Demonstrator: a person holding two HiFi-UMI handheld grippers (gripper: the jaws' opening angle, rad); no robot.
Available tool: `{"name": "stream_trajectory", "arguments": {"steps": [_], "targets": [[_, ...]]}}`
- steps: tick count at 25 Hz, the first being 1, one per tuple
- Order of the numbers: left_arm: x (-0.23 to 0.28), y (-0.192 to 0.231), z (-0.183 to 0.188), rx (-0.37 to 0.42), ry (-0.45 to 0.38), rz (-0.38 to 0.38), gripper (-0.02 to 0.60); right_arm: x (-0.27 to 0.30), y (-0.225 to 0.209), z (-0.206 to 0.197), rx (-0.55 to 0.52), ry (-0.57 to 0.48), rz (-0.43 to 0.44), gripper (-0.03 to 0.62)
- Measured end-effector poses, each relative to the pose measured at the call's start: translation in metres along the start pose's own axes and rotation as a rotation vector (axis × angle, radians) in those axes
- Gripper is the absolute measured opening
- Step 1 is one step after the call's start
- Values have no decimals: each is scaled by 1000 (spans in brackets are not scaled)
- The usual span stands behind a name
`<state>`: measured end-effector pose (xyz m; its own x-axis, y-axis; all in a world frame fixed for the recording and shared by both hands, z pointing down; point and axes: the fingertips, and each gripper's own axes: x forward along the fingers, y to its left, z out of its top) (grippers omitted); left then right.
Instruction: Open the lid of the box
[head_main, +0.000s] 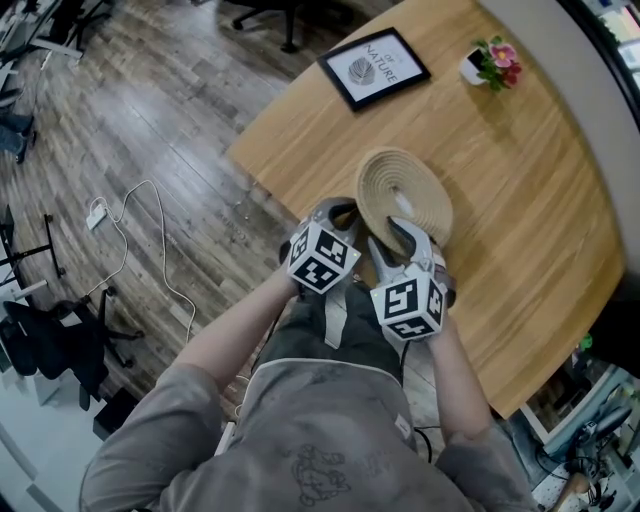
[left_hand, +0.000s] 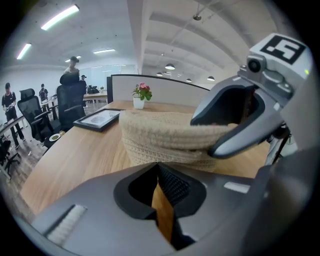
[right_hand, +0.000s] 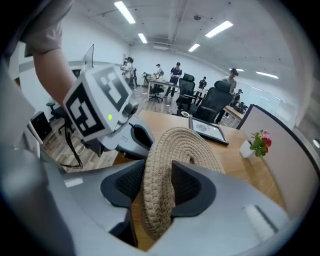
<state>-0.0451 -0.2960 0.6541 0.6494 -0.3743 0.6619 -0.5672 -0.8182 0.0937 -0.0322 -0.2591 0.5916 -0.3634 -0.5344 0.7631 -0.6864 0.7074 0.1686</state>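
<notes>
Right gripper (head_main: 404, 238), one of two we hold, clamps the near rim of the one woven lid (head_main: 405, 192) on the single box (left_hand: 155, 151) ahead, while left gripper (left_hand: 161, 192), just beside it, is closed on nothing, both our forearms reaching forward.

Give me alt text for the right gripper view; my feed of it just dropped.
The right gripper clamps the near rim of a round woven lid on a wooden table. The left gripper sits close at the lid's left, and a framed picture and flower pot stand beyond.

Bare tabletop (head_main: 530, 230) lies right of the woven box (head_main: 405, 190); a picture frame (head_main: 373, 66) and flower pot (head_main: 490, 62) stand beyond.
</notes>
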Motion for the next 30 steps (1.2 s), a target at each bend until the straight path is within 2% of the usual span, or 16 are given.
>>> {"name": "stream_trajectory", "arguments": {"steps": [4, 9, 15, 20, 25, 30], "targets": [[0, 0, 1, 8, 5, -2, 5, -26, -27, 23, 155, -130, 3, 147], [2, 1, 1, 4, 8, 3, 5, -68, -85, 33, 367, -315, -62, 98], [1, 2, 1, -33, 1, 4, 5, -104, -138, -7, 714, -427, -152, 83], [1, 3, 1, -20, 4, 13, 5, -114, -143, -43, 892, -419, -202, 83], [2, 3, -1, -39, 31, 10, 2, -115, -145, -60, 991, -409, -202, 84], [-20, 8, 4, -61, 58, 13, 2, -137, -162, -34, 987, -493, -209, 84]]}}
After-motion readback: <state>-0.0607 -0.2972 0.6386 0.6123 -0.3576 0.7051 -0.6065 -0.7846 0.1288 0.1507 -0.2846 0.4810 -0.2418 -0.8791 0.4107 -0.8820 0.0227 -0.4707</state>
